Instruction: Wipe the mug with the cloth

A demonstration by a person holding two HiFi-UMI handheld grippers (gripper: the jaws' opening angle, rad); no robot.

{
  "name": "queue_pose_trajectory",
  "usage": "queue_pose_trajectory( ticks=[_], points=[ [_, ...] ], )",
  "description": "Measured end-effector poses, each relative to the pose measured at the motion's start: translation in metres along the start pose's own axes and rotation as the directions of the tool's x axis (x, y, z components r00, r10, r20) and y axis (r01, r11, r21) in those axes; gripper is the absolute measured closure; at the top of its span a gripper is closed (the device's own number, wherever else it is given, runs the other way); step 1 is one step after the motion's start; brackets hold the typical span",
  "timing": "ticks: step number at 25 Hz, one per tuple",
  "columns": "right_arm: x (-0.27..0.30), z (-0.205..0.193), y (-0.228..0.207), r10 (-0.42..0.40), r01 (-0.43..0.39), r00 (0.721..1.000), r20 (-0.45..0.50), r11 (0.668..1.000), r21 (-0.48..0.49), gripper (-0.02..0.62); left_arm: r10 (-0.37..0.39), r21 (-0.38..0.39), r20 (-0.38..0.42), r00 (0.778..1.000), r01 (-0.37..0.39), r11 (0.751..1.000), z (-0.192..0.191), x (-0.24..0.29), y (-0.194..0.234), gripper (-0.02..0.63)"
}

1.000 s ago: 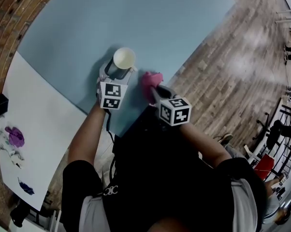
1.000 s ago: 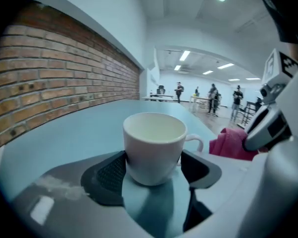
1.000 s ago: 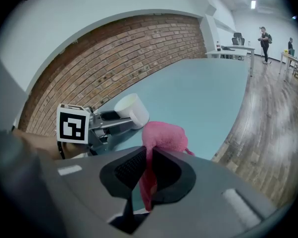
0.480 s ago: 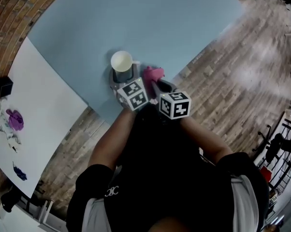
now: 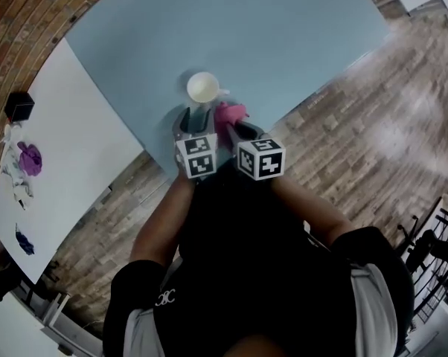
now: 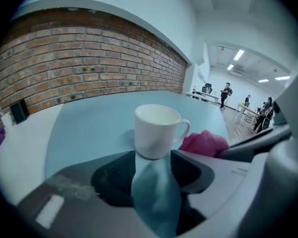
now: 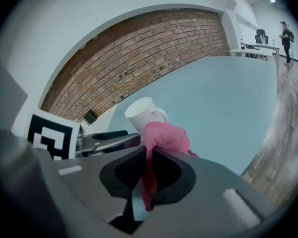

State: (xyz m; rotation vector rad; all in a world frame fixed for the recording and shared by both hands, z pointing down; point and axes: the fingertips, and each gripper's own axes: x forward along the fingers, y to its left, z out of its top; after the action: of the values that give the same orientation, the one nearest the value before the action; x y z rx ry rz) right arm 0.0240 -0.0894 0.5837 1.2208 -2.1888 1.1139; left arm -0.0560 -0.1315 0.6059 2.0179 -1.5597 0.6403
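While the head view places the white mug (image 5: 202, 88) upright near the blue table's (image 5: 283, 36) edge, only the left gripper view shows the left gripper's (image 6: 154, 157) closing jaws just short of its base. The right gripper (image 7: 148, 157) clamps the pink cloth (image 7: 165, 137) beside the mug.

empty white mug (image 6: 155, 132) stands upright, crumpled pink cloth (image 6: 203, 144) just beside its handle.

Left tongs (image 5: 197, 119) closing, back from around mug (image 5: 203, 88) to tips at its base.
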Motion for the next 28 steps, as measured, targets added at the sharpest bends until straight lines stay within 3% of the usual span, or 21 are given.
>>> queue_pose_trajectory(
  ticks=[5, 9, 12, 16, 19, 25, 28],
  points=[
    [0.021, 0.026, 0.024, 0.015, -0.011, 0.998, 0.063, 0.998, -0.058, 0.552, 0.079, -0.008, -0.027, 0.997, -0.079, 0.997, -0.022, -0.030, 0.049, 0.604],
    [0.031, 0.028, 0.024, -0.007, 0.011, 0.998, 0.062, 0.998, -0.062, 0.552, -0.089, -0.070, -0.038, 0.995, 0.086, 0.994, -0.037, -0.049, 0.047, 0.604],
    [0.044, 0.015, 0.010, -0.045, 0.045, 0.999, -0.015, 0.999, 0.002, 0.552, -0.132, -0.088, -0.025, 0.991, 0.129, 0.988, -0.042, -0.060, 0.047, 0.604],
    [0.032, 0.031, 0.013, -0.033, 0.033, 0.999, 0.021, 0.999, 0.017, 0.552, -0.129, -0.069, -0.038, 0.991, 0.127, 0.990, -0.049, -0.067, 0.048, 0.604],
    [0.024, 0.045, 0.028, 0.021, -0.020, 0.997, 0.074, 1.000, -0.010, 0.551, -0.113, 0.004, -0.068, 0.991, 0.114, 0.994, -0.057, -0.066, 0.047, 0.604],
    [0.056, 0.006, 0.018, 0.012, -0.007, 0.996, -0.087, 0.998, 0.061, 0.551, -0.078, -0.019, -0.062, 0.995, 0.077, 0.997, -0.057, -0.068, 0.050, 0.604],
    [0.055, 0.012, 0.044, 0.057, -0.056, 0.995, -0.077, 0.998, 0.010, 0.552, -0.056, -0.037, -0.068, 0.996, 0.054, 0.998, -0.062, -0.072, 0.058, 0.604]
  ],
)
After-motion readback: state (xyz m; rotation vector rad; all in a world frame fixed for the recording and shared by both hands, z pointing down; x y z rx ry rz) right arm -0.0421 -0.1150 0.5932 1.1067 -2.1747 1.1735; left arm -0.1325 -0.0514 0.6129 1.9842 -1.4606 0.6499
